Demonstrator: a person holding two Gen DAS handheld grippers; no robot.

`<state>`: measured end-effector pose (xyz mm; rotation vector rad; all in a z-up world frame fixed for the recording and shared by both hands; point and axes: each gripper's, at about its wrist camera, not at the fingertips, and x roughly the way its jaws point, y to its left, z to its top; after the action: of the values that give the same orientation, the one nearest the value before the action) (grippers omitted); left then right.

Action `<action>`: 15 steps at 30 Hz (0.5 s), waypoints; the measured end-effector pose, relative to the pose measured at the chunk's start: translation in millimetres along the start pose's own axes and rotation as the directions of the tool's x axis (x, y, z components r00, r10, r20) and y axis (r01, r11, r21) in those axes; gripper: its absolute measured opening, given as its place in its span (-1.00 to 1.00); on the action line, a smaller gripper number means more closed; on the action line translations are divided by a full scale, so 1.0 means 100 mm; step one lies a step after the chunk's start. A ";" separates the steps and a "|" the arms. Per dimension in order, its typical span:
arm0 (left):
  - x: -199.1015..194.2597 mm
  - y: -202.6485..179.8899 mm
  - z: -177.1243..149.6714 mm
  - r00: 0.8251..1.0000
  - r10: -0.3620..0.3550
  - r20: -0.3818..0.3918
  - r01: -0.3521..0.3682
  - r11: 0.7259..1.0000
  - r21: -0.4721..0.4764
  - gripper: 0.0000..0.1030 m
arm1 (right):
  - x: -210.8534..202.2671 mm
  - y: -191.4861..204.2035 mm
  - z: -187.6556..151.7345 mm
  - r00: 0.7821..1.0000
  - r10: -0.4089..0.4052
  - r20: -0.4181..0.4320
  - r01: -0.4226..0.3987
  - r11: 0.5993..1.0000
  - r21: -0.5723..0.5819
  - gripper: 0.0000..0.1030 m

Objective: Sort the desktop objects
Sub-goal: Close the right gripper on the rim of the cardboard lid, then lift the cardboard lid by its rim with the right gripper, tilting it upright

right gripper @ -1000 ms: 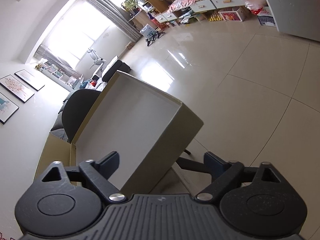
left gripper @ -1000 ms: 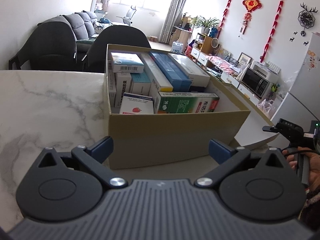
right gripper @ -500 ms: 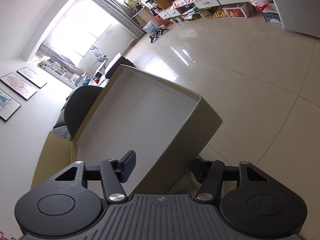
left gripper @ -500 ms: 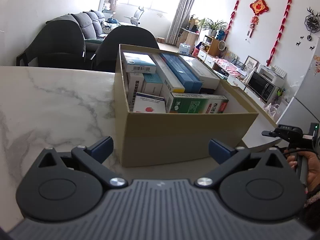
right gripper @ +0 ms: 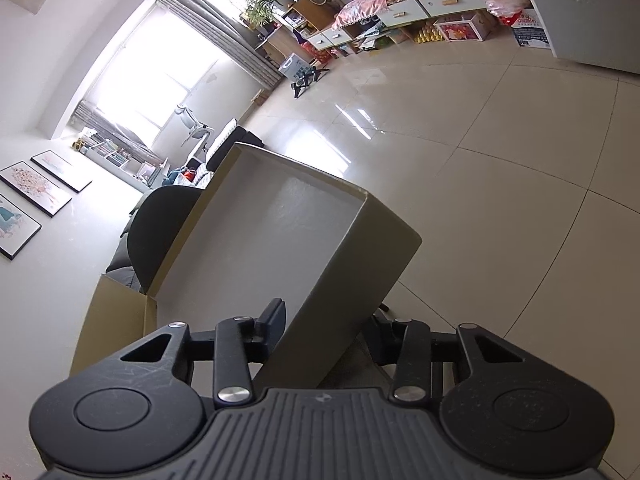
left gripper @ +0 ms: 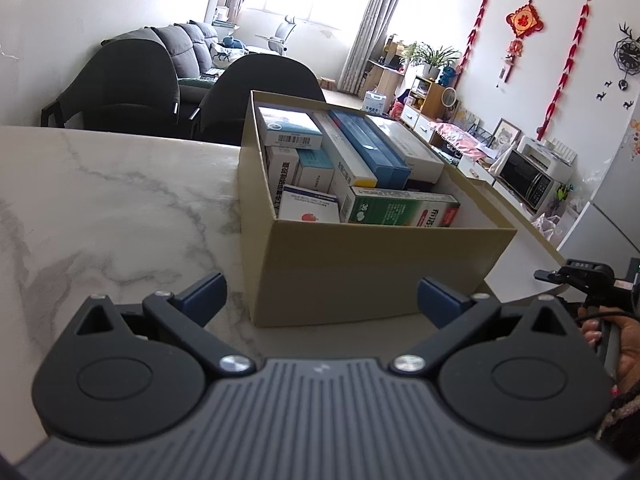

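Right wrist view: right tool [right gripper: 324, 334] closed since a second ago, now clamped on lid [right gripper: 280, 248] wall. Left tool [left gripper: 322, 294] apart, facing filled box [left gripper: 372, 268] on tabletop [left gripper: 100, 200]. Lid likely goes on next.

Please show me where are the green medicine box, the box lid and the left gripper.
green medicine box [left gripper: 400, 211]: left wrist view, on its green front face.
box lid [right gripper: 280, 248]: right wrist view, on its pale inner surface.
left gripper [left gripper: 322, 294]: left wrist view, midway between its blue fingertips.
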<state>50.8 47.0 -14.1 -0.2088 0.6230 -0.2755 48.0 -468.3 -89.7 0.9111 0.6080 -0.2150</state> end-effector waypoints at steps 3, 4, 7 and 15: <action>-0.01 -0.01 -0.01 1.000 -0.005 -0.001 0.005 1.000 -0.001 1.00 | -0.08 0.01 -0.01 1.000 -0.001 0.009 0.001 1.000 -0.011 -0.13; -0.01 -0.01 -0.02 1.000 -0.008 -0.001 0.008 1.000 -0.002 1.00 | -0.11 0.01 -0.02 1.000 -0.001 0.012 0.001 1.000 -0.015 -0.13; -0.03 -0.02 -0.03 1.000 -0.016 0.000 0.016 1.000 -0.002 1.00 | -0.20 0.01 -0.06 1.000 -0.003 0.022 0.004 1.000 -0.031 -0.13; -0.10 -0.06 -0.08 0.999 -0.035 0.006 0.035 0.999 0.001 1.00 | -0.47 -0.01 -0.15 0.999 -0.002 0.044 0.005 0.998 -0.061 -0.13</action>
<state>37.1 43.4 -13.3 -0.2203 0.6133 -0.3087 3.2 -460.1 -70.1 0.8447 0.5726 -0.2181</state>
